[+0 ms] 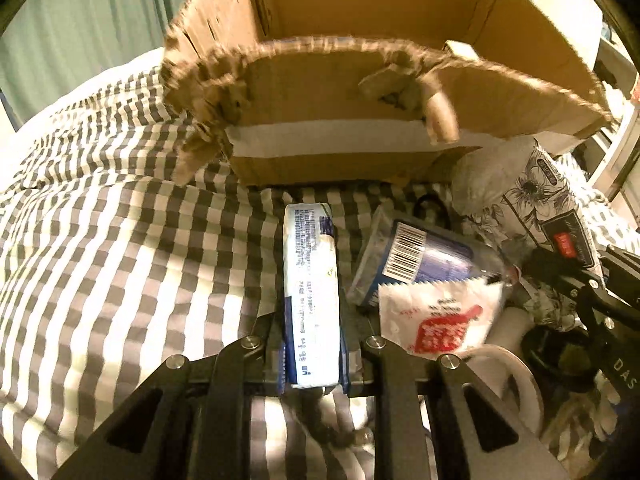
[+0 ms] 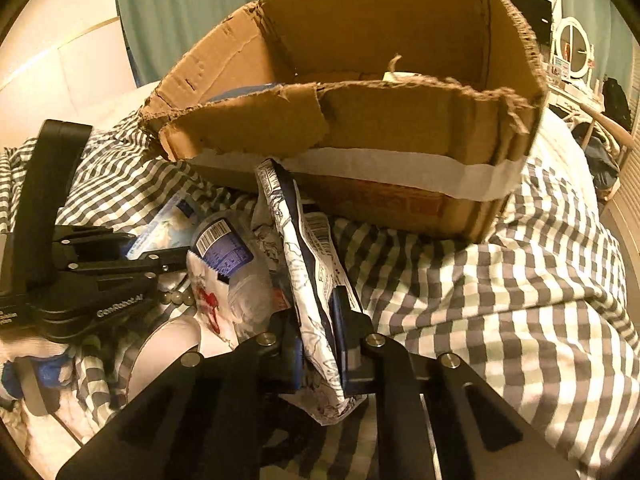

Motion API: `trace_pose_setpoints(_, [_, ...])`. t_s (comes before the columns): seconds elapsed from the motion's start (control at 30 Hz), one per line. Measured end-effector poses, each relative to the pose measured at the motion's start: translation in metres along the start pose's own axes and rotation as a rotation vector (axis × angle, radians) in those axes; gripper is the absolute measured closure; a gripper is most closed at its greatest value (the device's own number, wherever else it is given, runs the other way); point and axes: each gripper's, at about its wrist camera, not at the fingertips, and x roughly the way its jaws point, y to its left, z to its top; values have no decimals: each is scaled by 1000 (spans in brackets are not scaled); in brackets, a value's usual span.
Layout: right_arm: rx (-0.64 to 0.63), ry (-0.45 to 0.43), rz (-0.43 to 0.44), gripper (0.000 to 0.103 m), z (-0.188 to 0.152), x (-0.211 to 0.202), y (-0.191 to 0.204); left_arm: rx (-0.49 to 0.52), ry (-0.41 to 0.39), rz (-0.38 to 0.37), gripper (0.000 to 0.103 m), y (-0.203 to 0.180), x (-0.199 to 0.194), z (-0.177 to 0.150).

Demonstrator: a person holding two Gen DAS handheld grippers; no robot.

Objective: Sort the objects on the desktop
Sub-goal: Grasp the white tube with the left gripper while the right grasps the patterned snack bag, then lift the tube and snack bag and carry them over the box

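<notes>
My left gripper (image 1: pixel 314 344) is shut on a long white and blue pack (image 1: pixel 310 280), which stands on edge between the pads and points toward the cardboard box (image 1: pixel 340 92). My right gripper (image 2: pixel 318 340) is shut on a floral-printed pouch (image 2: pixel 304 248), pinched near its lower end and rising toward the box (image 2: pixel 360 120). In the right wrist view, the left gripper (image 2: pixel 160 250) shows at the left with the pack (image 2: pixel 168 228). The floral pouch (image 1: pixel 532 200) also shows at the right of the left wrist view.
Both grippers work over a grey checked cloth (image 1: pixel 120 260). Between them lie a clear bottle with a blue label (image 1: pixel 424 260), a white sachet with red print (image 1: pixel 440 320) and a white rounded object (image 1: pixel 508 368). Some beads (image 2: pixel 176 298) lie under the left gripper.
</notes>
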Motion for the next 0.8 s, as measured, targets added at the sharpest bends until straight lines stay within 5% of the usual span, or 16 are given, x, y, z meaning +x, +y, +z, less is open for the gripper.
trace_pose_setpoints(0.47, [65, -156, -1, 92, -18, -57, 6, -14, -120, -34, 85, 17, -65, -9])
trace_pose_setpoints(0.8, [-28, -310, -56, 92, -8, -110, 38, -34, -288, -30, 85, 22, -131, 2])
